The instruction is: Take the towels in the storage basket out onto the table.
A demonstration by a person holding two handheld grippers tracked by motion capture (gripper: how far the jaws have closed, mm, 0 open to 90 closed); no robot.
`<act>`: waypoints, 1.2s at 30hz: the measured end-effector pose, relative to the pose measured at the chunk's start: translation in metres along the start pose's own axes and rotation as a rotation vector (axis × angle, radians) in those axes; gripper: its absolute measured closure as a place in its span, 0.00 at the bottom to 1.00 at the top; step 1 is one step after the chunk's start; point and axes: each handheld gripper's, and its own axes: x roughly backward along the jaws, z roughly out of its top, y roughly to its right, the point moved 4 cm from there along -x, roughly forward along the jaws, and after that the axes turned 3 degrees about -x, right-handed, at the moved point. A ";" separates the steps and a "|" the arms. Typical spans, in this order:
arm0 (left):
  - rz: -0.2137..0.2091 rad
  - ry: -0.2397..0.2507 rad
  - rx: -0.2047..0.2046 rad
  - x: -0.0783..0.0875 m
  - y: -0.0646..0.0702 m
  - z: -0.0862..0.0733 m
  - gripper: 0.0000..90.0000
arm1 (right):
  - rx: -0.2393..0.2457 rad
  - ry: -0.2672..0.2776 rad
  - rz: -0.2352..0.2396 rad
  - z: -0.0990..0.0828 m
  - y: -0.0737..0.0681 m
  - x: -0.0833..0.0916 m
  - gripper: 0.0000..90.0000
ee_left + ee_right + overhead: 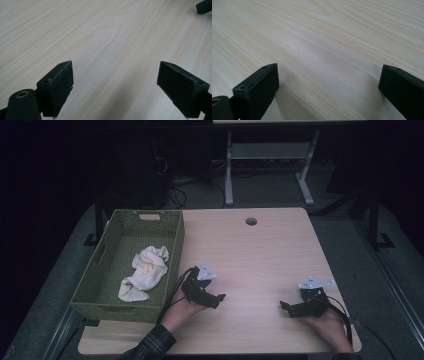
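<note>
With cloth (144, 272) already lying crumpled inside green basket (172, 251) at table's left edge, looks like work done, nothing left but rest pose. Left gripper (216, 299) just right of basket, jaws spread wide, empty; right gripper (289, 308) well apart near front right, jaws spread wide too, empty. Bare wooden table (260, 250) between, cable hole (251, 221) at back. Nothing blocking.

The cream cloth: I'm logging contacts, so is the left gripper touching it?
Apart. In the high view the cream cloth lies inside the green basket, while the left gripper sits outside the basket's wall over the table.
</note>
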 end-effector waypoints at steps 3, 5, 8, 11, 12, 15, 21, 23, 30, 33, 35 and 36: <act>-0.002 0.003 0.005 0.001 0.000 0.002 0.15 | 0.003 0.000 0.003 0.000 0.000 0.000 0.03; 0.002 0.004 0.012 0.003 -0.002 0.003 0.15 | 0.004 0.000 0.004 0.000 0.000 0.000 0.03; -0.006 0.005 0.022 0.005 -0.003 0.007 0.15 | 0.004 0.001 0.004 0.000 0.000 0.000 0.03; -0.004 0.007 0.021 0.008 -0.002 0.009 0.15 | 0.003 0.000 0.003 0.000 0.000 0.000 0.03; -0.006 0.007 0.022 0.010 -0.001 0.011 0.15 | -0.002 -0.001 0.000 0.000 0.000 0.000 0.03; -0.009 0.002 0.024 0.012 -0.001 0.012 0.15 | -0.002 0.000 -0.002 0.000 0.000 0.000 0.03; -0.003 -0.008 0.027 0.015 0.000 0.017 0.15 | -0.001 0.000 -0.003 0.000 0.000 0.000 0.03; -0.009 -0.005 0.029 0.019 -0.002 0.024 0.15 | -0.002 0.000 -0.003 0.000 0.000 0.000 0.03; -0.050 -0.023 0.015 0.026 -0.001 0.032 0.15 | -0.007 -0.003 -0.002 0.000 -0.001 0.000 0.03; -0.067 -0.023 0.006 0.029 -0.001 0.035 0.15 | -0.007 -0.003 -0.002 0.000 -0.001 0.000 0.03; -0.075 -0.016 -0.003 0.033 -0.002 0.038 0.15 | -0.007 -0.003 -0.002 0.000 -0.001 0.000 0.03; -0.087 -0.014 -0.008 0.038 -0.005 0.042 0.15 | -0.007 -0.003 -0.002 0.000 -0.001 0.000 0.03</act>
